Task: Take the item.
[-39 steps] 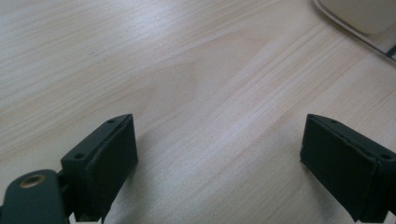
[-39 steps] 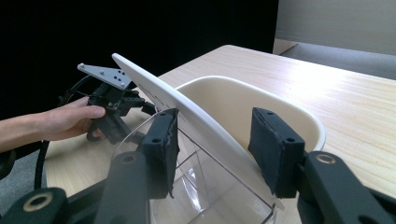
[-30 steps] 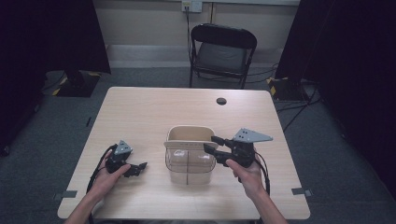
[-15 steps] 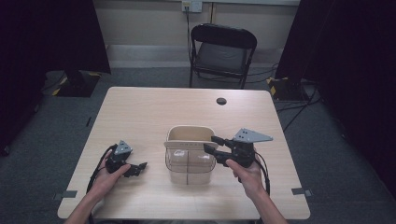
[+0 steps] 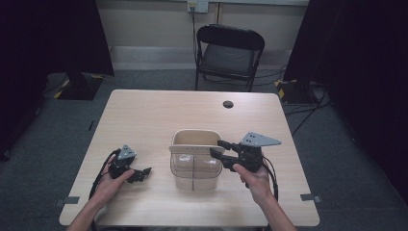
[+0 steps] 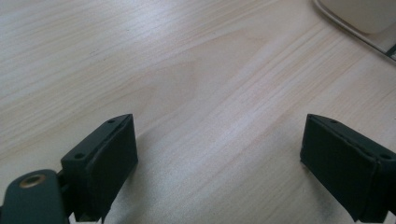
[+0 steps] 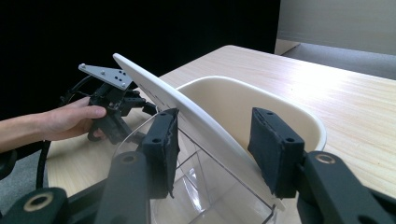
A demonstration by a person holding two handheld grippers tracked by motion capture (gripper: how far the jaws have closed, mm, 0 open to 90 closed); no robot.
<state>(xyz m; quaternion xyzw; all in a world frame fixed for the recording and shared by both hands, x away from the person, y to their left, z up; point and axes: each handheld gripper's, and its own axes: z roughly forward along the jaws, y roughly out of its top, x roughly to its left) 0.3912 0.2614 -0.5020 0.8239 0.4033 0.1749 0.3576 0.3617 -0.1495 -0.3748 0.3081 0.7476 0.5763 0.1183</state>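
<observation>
- Sitting at mid-table, a clear bin with a cream lid is the thing being worked on; the lid stands tilted, one edge raised over the bin's open top.
- The right gripper reaches in from the bin's right side, its jaws parted on either side of the tilted lid's edge; in the right gripper view neither pad seems to press the lid, so it is judged released rather than grasping.
- The left gripper rests low on the table, well to the left of the bin, and its jaws stand wide apart over bare wood in the left gripper view, holding nothing.
- The step in hand appears to be taking hold of the lid, either to lift it off or to seat it; which one cannot be told.
- To do it well, the right jaws should close squarely across the thin lid edge, deep enough that the pads bear flat and the lid does not pivot out.
- The bin looks light and could slide or tip under a sideways pull, so the left gripper would do well to steady its near wall first.
- A chair stands beyond the table, out of the way.
</observation>
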